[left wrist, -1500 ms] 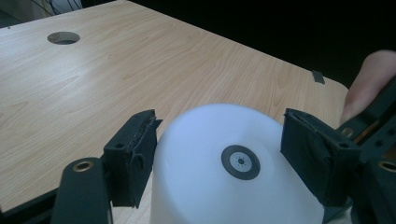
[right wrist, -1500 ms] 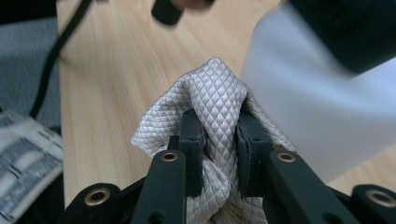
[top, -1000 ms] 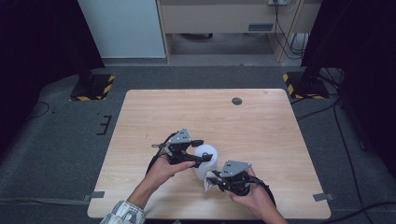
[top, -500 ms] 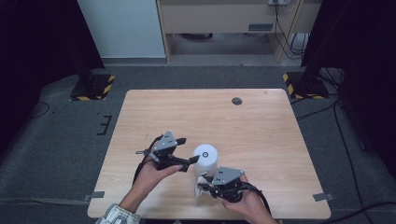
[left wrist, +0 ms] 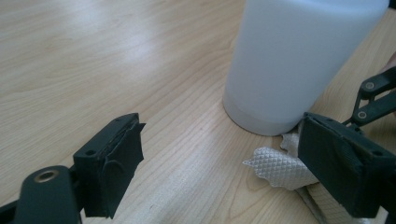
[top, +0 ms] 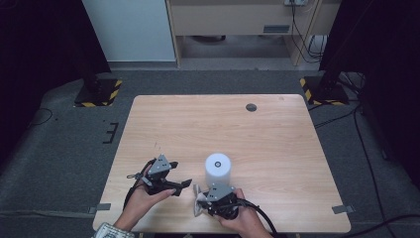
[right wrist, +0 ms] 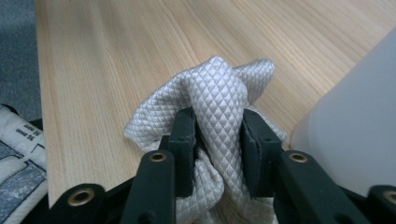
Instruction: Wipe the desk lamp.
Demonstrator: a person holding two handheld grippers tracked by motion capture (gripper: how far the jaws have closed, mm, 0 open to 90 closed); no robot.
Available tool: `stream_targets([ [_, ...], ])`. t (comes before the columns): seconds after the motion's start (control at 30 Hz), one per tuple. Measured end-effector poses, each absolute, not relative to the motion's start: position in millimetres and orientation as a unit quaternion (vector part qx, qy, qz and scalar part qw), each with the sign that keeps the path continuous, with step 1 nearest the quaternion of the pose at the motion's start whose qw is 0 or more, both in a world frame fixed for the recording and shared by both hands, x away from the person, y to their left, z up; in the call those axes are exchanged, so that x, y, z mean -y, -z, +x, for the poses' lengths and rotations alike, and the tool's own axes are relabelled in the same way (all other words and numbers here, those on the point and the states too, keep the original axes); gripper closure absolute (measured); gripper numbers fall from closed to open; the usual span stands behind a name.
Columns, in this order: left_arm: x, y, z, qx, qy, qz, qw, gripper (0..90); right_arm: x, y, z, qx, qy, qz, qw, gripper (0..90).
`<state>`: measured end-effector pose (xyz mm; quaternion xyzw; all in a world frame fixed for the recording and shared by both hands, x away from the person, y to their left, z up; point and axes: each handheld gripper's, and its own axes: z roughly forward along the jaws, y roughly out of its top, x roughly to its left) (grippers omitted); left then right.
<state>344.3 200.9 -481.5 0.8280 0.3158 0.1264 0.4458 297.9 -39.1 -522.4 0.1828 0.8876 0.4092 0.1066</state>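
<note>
L claw (top: 184, 184) sits w/ jaws wide, nothing between them, just opened to free the white bottle (top: 218, 170), which stands upright on the counter (top: 198, 124). R claw (top: 199, 201) pinches a quilted cloth (right wrist: 219, 93) beside bottle's base, prob. for wiping, grip just easing.

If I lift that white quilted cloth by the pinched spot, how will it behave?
Probably floppy: the cloth bunches in soft folds between the right gripper jaws, so its loose ends would likely droop. It looks thin and light. Its quilted texture should help the pads hold it. Those jaws have just been opening, though, so it might slip free beside the white bottle.
</note>
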Motion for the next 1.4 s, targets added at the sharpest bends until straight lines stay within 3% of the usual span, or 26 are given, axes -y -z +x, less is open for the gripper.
stream_targets([
  [0.17, -192, 488, 343, -0.317, -0.126, 0.836, 0.429, 11.8, 42, 523, 301, -0.886, -0.413, 0.189, 0.097, 58.3],
  [0.37, -190, 487, 341, -0.322, -0.139, 0.832, 0.43, 7.7, 54, 506, 297, -0.874, -0.44, 0.185, 0.089, 40.6],
  [0.53, -188, 481, 332, -0.308, -0.135, 0.83, 0.445, 8.6, 71, 494, 292, -0.87, -0.448, 0.186, 0.088, 34.7],
  [0.63, -181, 478, 320, -0.291, -0.123, 0.833, 0.455, 16.3, 85, 492, 289, -0.872, -0.44, 0.193, 0.09, 35.5],
  [0.8, -163, 477, 298, -0.27, -0.114, 0.843, 0.45, 21.7, 113, 493, 293, -0.872, -0.426, 0.217, 0.103, 49.7],
  [1.1, -131, 497, 287, -0.225, -0.105, 0.884, 0.396, 10.7, 134, 493, 307, -0.863, -0.418, 0.261, 0.113, 54.6],
  [1.2, -128, 504, 292, -0.224, -0.103, 0.892, 0.38, 11.9, 134, 493, 308, -0.861, -0.419, 0.265, 0.112, 54.5],
  [1.3, -128, 509, 296, -0.222, -0.091, 0.896, 0.374, 23.5, 135, 493, 309, -0.86, -0.421, 0.266, 0.113, 54.5],
  [1.4, -128, 514, 299, -0.206, -0.092, 0.911, 0.346, 42.1, 135, 493, 309, -0.859, -0.421, 0.268, 0.114, 54.3],
])
